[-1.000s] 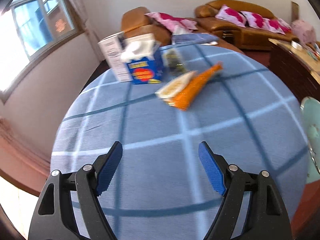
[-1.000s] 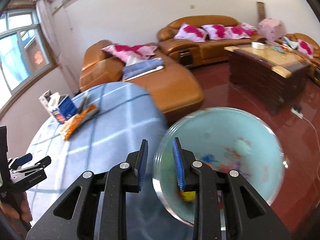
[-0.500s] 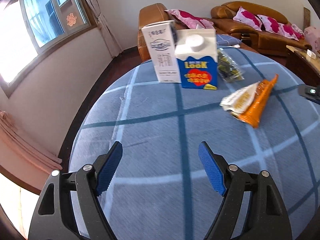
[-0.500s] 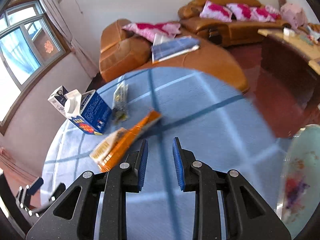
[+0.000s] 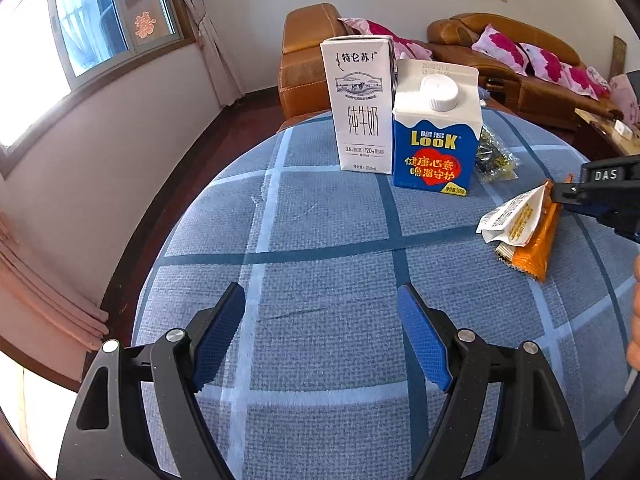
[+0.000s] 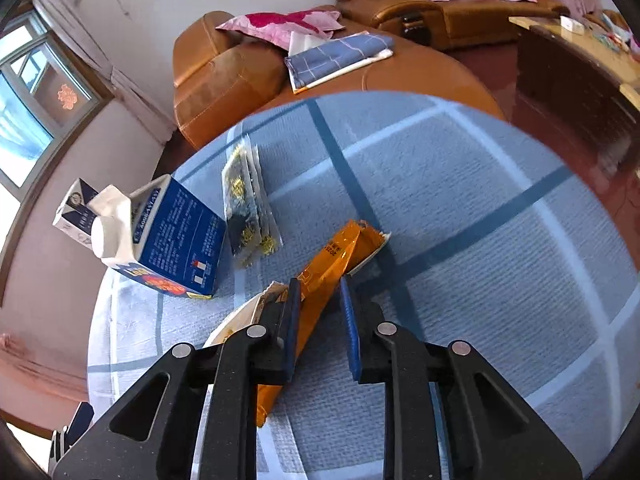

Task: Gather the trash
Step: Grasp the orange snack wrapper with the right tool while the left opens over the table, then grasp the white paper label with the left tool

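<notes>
On the round blue checked table (image 5: pixel 320 248) stand a white milk carton (image 5: pixel 362 104) and a blue LOOK carton (image 5: pixel 436 132). A clear dark-patterned wrapper (image 5: pixel 494 156) lies behind them. An orange wrapper (image 5: pixel 532 244) and a white wrapper (image 5: pixel 512 216) lie at the right. My left gripper (image 5: pixel 322 340) is open and empty over the near table. My right gripper (image 6: pixel 319 312) hovers low over the orange wrapper (image 6: pixel 332 256), jaws a narrow gap apart around it, not closed on it. The blue carton (image 6: pixel 172 236) and clear wrapper (image 6: pixel 248 200) lie to its left.
Brown leather sofas (image 6: pixel 240 68) with pink cushions stand behind the table. A folded blue cloth (image 6: pixel 336 56) lies on one. A dark wooden coffee table (image 6: pixel 580 80) is at the right. A window (image 5: pixel 100 20) is at the left.
My right gripper swung left from the pale blue bin to the table and came down over the orange wrapper. My left gripper moved closer to the cartons.
</notes>
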A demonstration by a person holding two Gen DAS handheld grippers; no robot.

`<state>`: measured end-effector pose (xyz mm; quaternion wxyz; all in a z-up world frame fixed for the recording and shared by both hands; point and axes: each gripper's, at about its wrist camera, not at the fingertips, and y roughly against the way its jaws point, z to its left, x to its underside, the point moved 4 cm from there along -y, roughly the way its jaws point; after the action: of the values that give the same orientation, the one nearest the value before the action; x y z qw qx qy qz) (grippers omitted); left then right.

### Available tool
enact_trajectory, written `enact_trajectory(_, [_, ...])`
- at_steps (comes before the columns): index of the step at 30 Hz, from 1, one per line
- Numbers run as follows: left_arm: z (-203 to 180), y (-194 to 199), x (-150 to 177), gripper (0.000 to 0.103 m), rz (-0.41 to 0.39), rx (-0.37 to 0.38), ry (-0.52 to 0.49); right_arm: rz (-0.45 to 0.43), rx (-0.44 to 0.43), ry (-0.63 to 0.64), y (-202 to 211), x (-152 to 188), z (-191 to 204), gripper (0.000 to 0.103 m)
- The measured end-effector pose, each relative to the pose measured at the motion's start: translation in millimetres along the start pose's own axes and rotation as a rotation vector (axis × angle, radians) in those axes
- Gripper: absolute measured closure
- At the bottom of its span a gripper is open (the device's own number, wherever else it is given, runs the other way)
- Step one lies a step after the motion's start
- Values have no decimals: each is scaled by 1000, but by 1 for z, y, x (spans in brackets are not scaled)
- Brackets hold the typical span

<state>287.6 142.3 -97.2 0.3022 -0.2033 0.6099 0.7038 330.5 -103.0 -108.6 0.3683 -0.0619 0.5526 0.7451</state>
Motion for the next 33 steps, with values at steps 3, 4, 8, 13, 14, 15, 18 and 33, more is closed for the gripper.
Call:
enact_trajectory(3, [1, -2, 0, 26, 6, -2, 5, 0, -10, -1, -3, -1, 2, 84])
enact_trajectory(4, [1, -3, 0, 26, 7, -2, 5, 1, -16, -2, -2, -1, 2, 85])
enact_trajectory(8, [-3, -3, -3, 26, 5, -2, -1, -15, -30, 27, 4, -4, 0, 92])
enact_trajectory(13, [-20, -1, -10, 27, -10, 20, -27, -79, -11, 89, 32, -10, -11, 92])
enact_trajectory(14, [-25, 1, -12, 27, -18, 34, -37, -102, 5, 130, 44, -11, -15, 93])
enact_trajectory(15, [-31, 2, -15, 27, -27, 49, -48, -116, 17, 156, 50, -12, -17, 93])
enact_trajectory(18, [-54, 7, -24, 27, -67, 111, -95, -155, 43, 248, 77, -11, -30, 93])
enact_trajectory(33, [-151, -46, -45, 46, 25, 290, -218, -257, 95, 203, 191, 21, -135, 93])
